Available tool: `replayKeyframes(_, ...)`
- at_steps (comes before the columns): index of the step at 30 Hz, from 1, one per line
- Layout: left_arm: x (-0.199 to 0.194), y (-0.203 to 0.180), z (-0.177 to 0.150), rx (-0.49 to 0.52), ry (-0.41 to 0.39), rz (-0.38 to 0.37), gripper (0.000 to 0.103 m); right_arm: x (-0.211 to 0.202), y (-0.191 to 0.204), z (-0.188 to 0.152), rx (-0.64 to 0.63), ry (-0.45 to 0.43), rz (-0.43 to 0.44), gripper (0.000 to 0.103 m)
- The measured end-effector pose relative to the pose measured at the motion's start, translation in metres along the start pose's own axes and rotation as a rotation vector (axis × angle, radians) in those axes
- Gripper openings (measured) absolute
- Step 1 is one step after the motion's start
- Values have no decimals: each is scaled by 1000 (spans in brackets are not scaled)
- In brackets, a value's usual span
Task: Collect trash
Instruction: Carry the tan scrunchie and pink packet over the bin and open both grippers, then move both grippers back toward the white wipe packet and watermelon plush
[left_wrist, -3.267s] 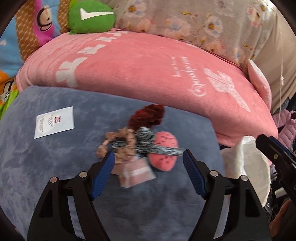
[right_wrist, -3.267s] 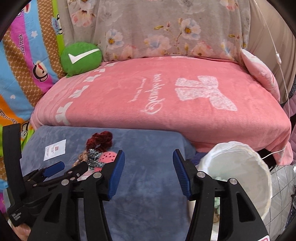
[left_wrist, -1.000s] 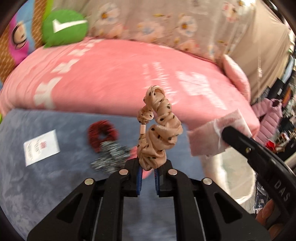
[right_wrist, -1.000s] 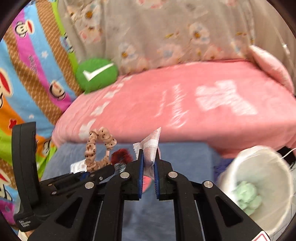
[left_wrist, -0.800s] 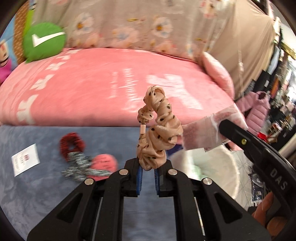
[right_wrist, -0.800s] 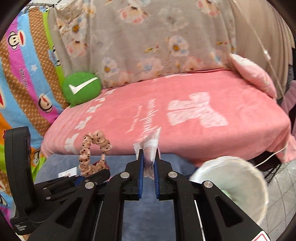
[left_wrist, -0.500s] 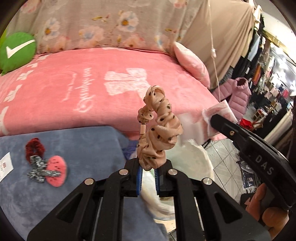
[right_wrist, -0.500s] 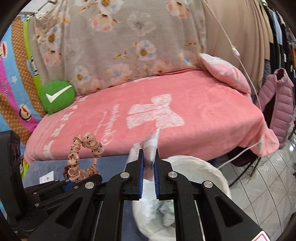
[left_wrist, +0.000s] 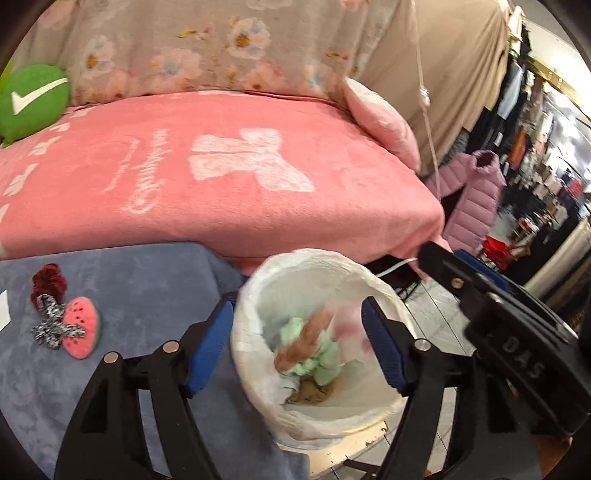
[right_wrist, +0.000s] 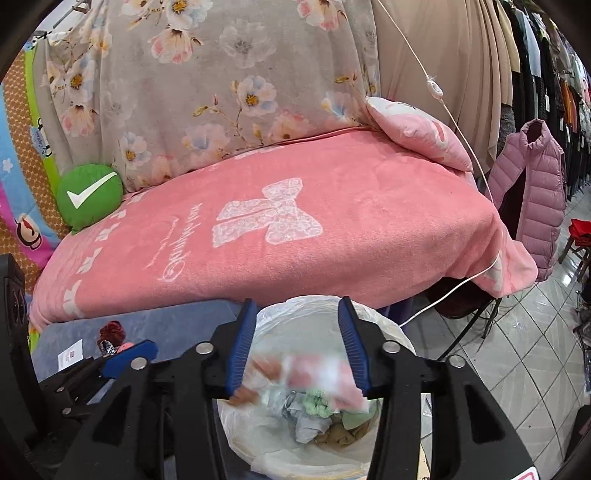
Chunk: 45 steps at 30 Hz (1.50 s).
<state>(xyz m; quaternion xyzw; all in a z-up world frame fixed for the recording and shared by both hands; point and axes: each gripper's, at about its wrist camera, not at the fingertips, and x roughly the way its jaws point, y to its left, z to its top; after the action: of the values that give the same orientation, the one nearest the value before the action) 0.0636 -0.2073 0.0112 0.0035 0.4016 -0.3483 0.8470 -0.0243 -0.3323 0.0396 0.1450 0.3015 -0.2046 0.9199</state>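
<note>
My left gripper (left_wrist: 297, 343) is open over a white-lined trash bin (left_wrist: 255, 291). A tan spotted scrunchie (left_wrist: 306, 339) is blurred, falling inside the bin onto green and brown trash. My right gripper (right_wrist: 297, 345) is open above the same bin (right_wrist: 391, 332). A pink and white wrapper (right_wrist: 321, 376) is blurred, dropping between its fingers; it also shows in the left wrist view (left_wrist: 347, 328). The right gripper's body shows at the right of the left wrist view.
On the blue-grey blanket (left_wrist: 147, 280) lie a dark red scrunchie (left_wrist: 48, 284), a black-and-white bow (left_wrist: 50, 325) and a watermelon clip (left_wrist: 81, 326). A pink blanket pile (right_wrist: 295, 229) lies behind. A white paper tag (right_wrist: 70, 354) lies on the blanket. Tiled floor at right.
Both grippers have opened over the bin. The scrunchie has left the left gripper and the wrapper has left the right gripper; both are falling into the bin.
</note>
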Motion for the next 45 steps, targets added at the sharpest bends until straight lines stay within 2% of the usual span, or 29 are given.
replayKeyframes(5, -4, 33, -2, -58, 9, 65, 68, 5, 22, -2, -22, 9, 27, 53)
replayKeyframes(16, -20, 117, -9, -196, 7, 191, 68, 33, 102, -21, -138, 71, 123, 53)
replayKeyframes(24, -32, 169, -18, -262, -6, 278, 68, 50, 140, -35, -174, 115, 170, 53)
replayKeyframes(31, -42, 227, -35, -348, 2, 378, 68, 69, 179, -54, -217, 161, 200, 58)
replayKeyframes(35, -48, 271, -49, -410, 12, 454, 74, 84, 199, -66, -234, 191, 217, 61)
replayKeyframes(39, -57, 313, -61, -465, 22, 530, 74, 104, 222, -82, -253, 231, 230, 63)
replayKeyframes(41, -61, 335, -66, -484, 25, 579, 82, 113, 231, -88, -260, 248, 233, 63)
replayKeyframes(45, -70, 374, -77, -540, 22, 638, 87, 132, 245, -99, -262, 278, 232, 63)
